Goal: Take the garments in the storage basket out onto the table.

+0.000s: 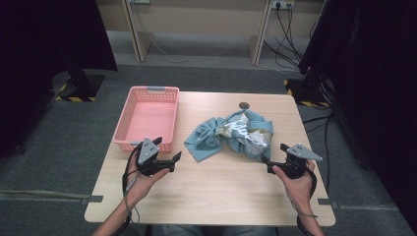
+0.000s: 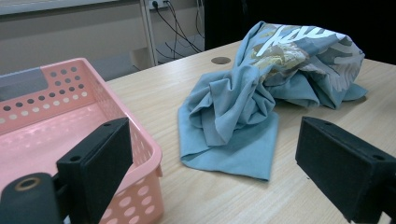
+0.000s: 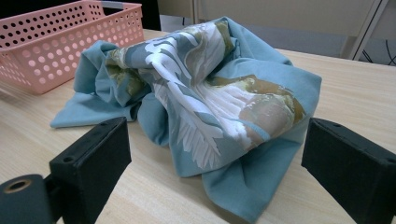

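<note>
The blue T-shirt (image 1: 231,135) lies crumpled in a heap on the wooden table (image 1: 211,196), just right of the pink basket (image 1: 147,115) and apart from it. Its printed front, in white, tan and grey, faces up and toward the right gripper (image 1: 275,158); one plain blue sleeve or hem spreads flat toward the basket. The left gripper (image 1: 169,150) is held low over the table at the basket's near corner, jaws wide apart and empty, pointing at the shirt. The right gripper sits close to the shirt's near right edge, jaws wide apart, gripping nothing.
</note>
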The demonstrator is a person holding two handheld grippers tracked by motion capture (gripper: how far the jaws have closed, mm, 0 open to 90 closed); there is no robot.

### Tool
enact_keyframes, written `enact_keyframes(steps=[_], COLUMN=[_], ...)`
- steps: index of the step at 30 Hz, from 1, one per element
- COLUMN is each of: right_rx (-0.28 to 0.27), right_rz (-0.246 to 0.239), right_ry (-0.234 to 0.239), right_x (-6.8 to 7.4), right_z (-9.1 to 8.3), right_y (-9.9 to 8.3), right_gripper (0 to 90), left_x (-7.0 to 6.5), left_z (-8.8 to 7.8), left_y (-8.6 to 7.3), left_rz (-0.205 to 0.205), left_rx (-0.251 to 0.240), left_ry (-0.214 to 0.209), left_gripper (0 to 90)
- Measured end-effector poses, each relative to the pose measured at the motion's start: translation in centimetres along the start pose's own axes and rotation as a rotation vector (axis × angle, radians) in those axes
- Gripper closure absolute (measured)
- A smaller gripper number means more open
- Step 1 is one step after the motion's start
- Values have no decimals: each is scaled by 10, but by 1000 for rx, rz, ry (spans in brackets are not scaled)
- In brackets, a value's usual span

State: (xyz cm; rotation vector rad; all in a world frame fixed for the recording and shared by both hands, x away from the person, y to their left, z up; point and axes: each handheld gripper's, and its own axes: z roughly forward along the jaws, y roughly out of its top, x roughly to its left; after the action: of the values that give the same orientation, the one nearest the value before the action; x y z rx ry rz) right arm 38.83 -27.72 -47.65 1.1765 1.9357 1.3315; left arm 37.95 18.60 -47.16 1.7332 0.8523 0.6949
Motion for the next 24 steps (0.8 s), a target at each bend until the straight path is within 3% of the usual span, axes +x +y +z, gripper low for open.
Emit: enact_keyframes(steps=[24], right_rx=[1], right_rz=[-7], right_ry=[-19], right_x=[-7], right_z=[-22], right_y=[-6], right_gripper=[80], left_x=[15], left_z=[-35], left_y=[-18], left_rz=[-33], left_rx=[-6], left_ry=[53], left_gripper=[107])
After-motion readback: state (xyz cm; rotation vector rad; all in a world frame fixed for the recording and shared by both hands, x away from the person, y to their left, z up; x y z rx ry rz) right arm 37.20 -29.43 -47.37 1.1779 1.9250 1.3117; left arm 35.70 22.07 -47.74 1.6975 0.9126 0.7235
